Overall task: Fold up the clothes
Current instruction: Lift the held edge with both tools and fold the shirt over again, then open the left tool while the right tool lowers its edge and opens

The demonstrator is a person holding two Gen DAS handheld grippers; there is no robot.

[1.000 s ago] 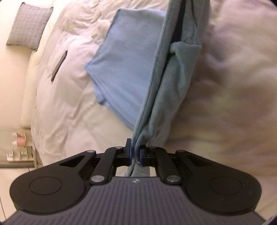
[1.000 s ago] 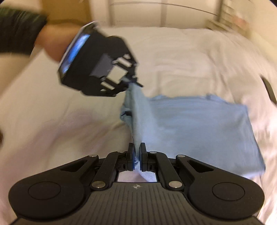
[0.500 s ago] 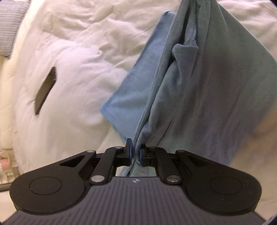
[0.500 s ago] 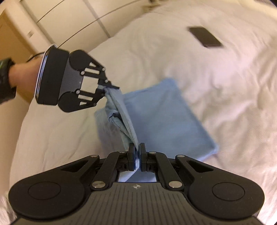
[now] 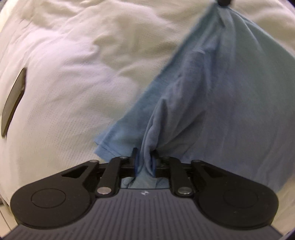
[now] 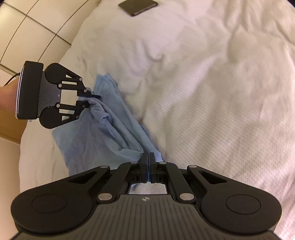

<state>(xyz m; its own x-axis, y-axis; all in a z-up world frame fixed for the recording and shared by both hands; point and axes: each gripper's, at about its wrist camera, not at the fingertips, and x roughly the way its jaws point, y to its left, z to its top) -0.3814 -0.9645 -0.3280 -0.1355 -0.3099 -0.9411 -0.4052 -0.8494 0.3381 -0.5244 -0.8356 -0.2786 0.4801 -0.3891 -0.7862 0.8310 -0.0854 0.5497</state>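
Observation:
A light blue garment point(image 5: 212, 96) hangs stretched between my two grippers over a white bed; it also shows in the right wrist view point(image 6: 110, 133). My left gripper point(image 5: 144, 158) has its jaws slightly parted with a bunched fold of the garment still between them. It also appears in the right wrist view point(image 6: 92, 101), jaws apart, cloth at the lower finger. My right gripper point(image 6: 148, 162) is shut on the garment's other edge; its tip point(image 5: 224, 2) shows at the top of the left wrist view. The garment's lower part drapes onto the bed.
A white quilted duvet point(image 6: 202, 92) covers the bed. A dark flat phone-like object point(image 6: 138, 6) lies on it at the far end; it also shows at the left edge of the left wrist view point(image 5: 12, 99). Cream cabinet panels point(image 6: 27, 24) stand beyond the bed.
Both grippers have swung over with the garment, folding its held edge across the part lying on the bed. The left gripper's jaws have parted slightly. The right stays shut.

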